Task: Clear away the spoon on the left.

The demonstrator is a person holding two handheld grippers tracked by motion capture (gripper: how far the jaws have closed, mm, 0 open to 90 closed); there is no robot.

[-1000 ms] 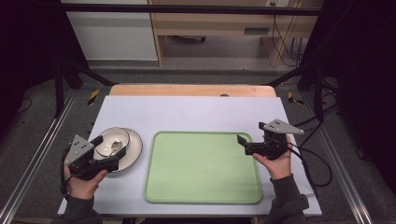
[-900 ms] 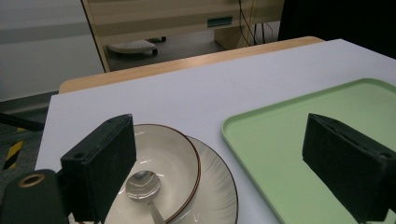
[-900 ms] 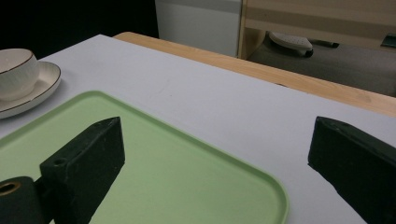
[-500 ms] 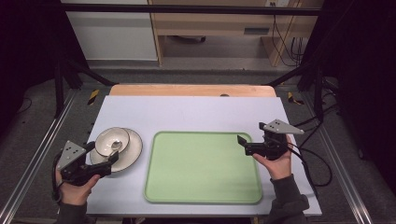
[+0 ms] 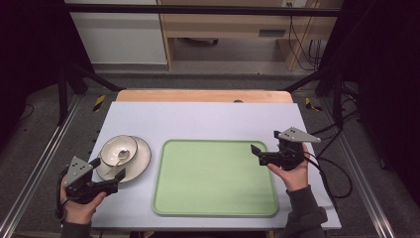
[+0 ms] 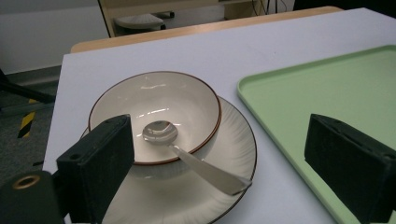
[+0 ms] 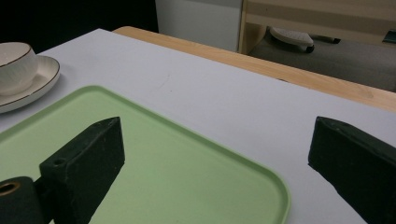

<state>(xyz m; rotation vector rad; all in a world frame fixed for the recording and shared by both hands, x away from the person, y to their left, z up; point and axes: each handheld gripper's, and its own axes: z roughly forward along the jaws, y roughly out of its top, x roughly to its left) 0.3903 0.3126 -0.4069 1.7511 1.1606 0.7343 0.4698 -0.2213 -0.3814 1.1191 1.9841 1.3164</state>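
left claw (image 5: 110,169) spread beside bowl (image 6: 156,112) holding spoon (image 6: 187,156) on plate (image 6: 233,154) | right claw (image 5: 258,152) spread over green tray (image 5: 213,178)

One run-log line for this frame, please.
left gripper: open, beside plate | right gripper: open, over tray edge | bowl on plate, spoon inside | tray bare

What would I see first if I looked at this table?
The big green tray lies in the middle of the table. To its left a white bowl sits on a plate with a shiny spoon in it. The left tongs are open just beside them.
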